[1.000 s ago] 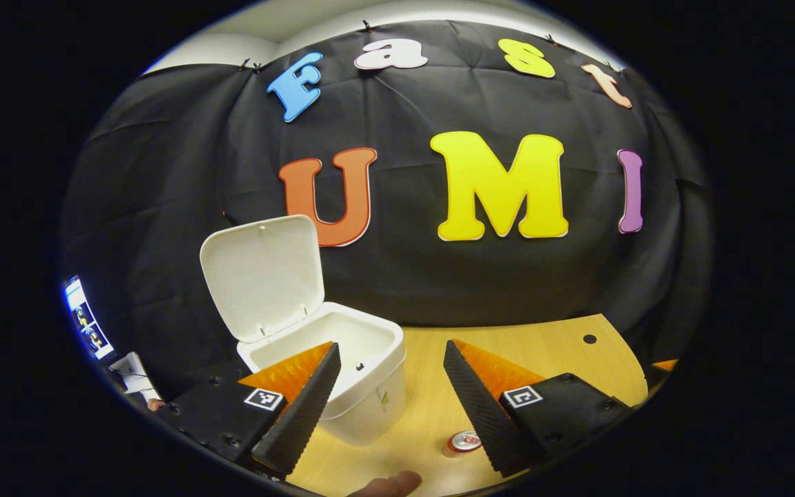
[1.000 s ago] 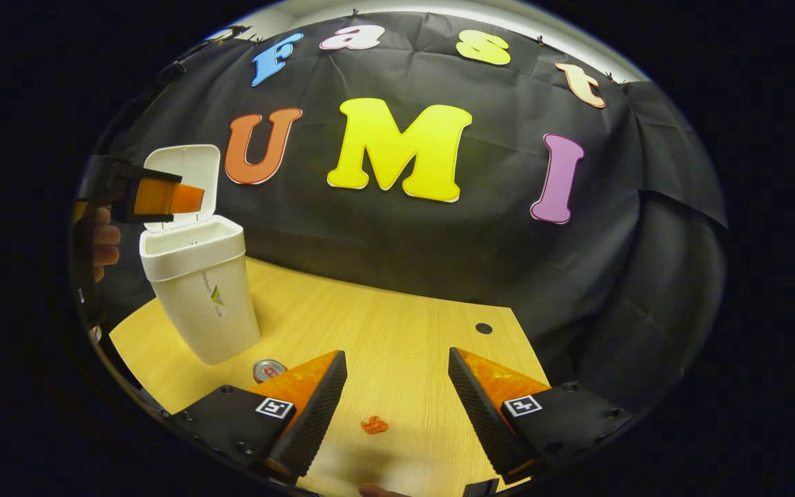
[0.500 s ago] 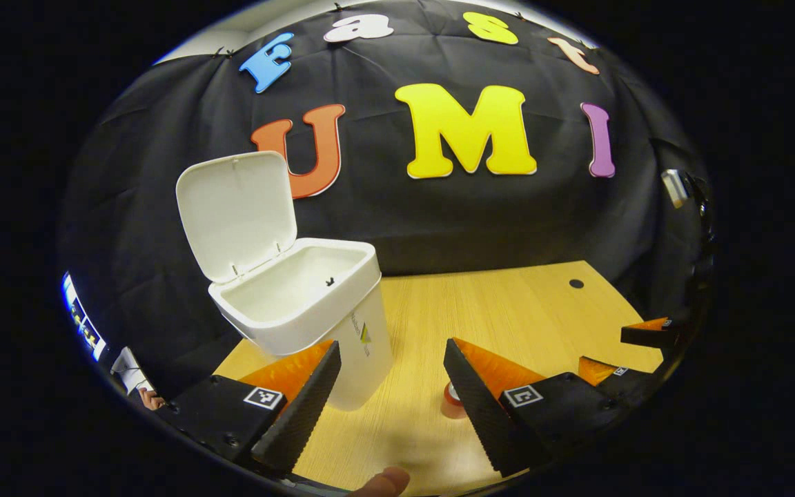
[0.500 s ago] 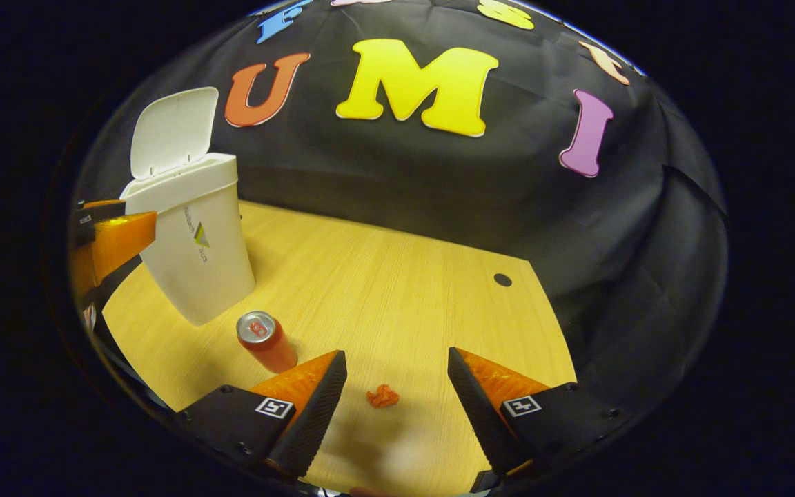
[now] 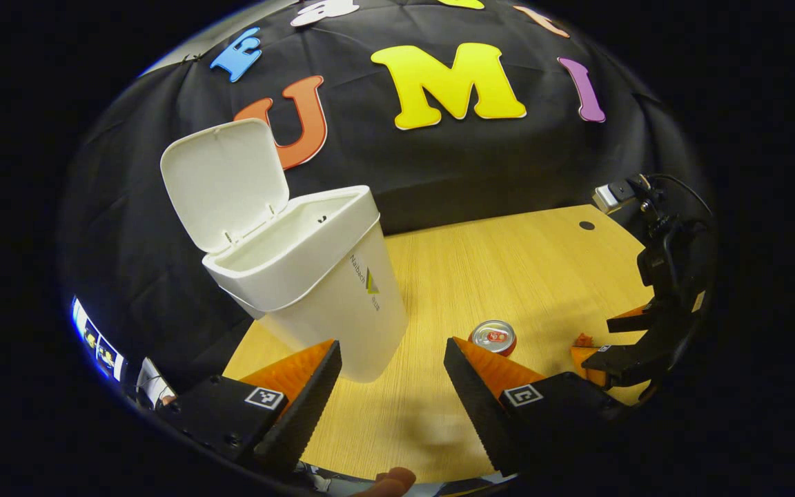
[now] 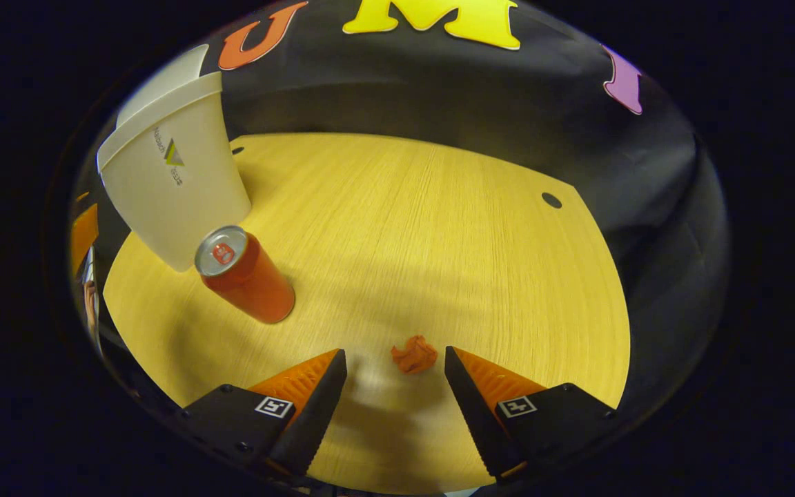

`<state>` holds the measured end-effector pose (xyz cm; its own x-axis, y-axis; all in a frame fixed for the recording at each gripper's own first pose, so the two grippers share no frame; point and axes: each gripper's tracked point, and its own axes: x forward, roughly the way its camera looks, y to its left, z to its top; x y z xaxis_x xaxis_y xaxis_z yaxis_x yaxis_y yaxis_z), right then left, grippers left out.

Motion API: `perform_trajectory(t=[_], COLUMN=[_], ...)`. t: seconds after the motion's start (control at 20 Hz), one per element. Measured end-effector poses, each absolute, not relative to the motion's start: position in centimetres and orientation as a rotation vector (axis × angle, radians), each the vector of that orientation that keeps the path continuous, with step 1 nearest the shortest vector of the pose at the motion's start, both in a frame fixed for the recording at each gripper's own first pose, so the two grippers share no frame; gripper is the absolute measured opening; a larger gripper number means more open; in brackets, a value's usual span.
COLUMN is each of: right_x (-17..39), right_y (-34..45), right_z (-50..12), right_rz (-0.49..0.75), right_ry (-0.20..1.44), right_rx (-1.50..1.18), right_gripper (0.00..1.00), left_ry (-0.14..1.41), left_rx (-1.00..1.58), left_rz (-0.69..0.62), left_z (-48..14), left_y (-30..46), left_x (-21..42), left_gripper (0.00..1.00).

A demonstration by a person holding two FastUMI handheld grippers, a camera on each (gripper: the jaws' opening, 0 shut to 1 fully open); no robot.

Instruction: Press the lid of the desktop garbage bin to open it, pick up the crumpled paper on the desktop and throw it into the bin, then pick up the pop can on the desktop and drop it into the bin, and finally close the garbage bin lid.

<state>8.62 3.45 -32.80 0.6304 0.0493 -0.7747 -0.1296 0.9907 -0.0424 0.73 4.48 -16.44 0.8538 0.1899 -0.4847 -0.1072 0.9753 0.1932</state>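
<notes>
right gripper [image 6: 395,376] spread, over crumpled paper [image 6: 414,355]; left gripper [image 5: 392,369] spread; bin lid [image 5: 226,181] up.

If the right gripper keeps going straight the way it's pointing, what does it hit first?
Most likely the crumpled paper, which lies on the desktop just ahead of the open right gripper, nearer its right finger. Depth is hard to judge, so it may meet the desktop beside it.

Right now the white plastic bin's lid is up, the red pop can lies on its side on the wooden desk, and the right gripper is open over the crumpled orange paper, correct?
Not quite: the red pop can stands upright, as the right gripper view shows. The white plastic bin has its lid up, and the right gripper is open over the crumpled orange paper.
</notes>
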Motion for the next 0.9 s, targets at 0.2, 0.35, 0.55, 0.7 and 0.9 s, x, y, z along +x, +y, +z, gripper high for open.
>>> perform_trajectory(t=[0.2, 0.35, 0.55, 0.7, 0.9], right_x=[9.0, 9.7, 10.2, 10.9, 11.1], right_y=[3.3, 2.3, 2.6, 2.8, 3.5], right_z=[-35.9, -36.9, -37.4, -37.4, -37.9], right_rz=[0.131, 0.148, 0.172, 0.187, 0.206], right_ry=[0.976, 1.044, 1.091, 1.113, 1.155], right_rx=[-0.136, -0.187, -0.186, -0.172, -0.129], right_gripper=[0.88, 0.76, 0.72, 0.65, 0.60], left_ry=[0.563, 0.574, 0.592, 0.618, 0.633], left_rx=[0.171, 0.162, 0.145, 0.130, 0.118], left_rz=[0.188, 0.199, 0.225, 0.236, 0.244], left_z=[-17.9, -18.0, -18.3, -19.0, -19.5], left_y=[4.9, 5.0, 5.3, 5.3, 5.2], left_x=[0.5, 0.3, 0.0, -0.4, -0.9], left_gripper=[0.99, 0.99, 0.99, 0.99, 0.99])
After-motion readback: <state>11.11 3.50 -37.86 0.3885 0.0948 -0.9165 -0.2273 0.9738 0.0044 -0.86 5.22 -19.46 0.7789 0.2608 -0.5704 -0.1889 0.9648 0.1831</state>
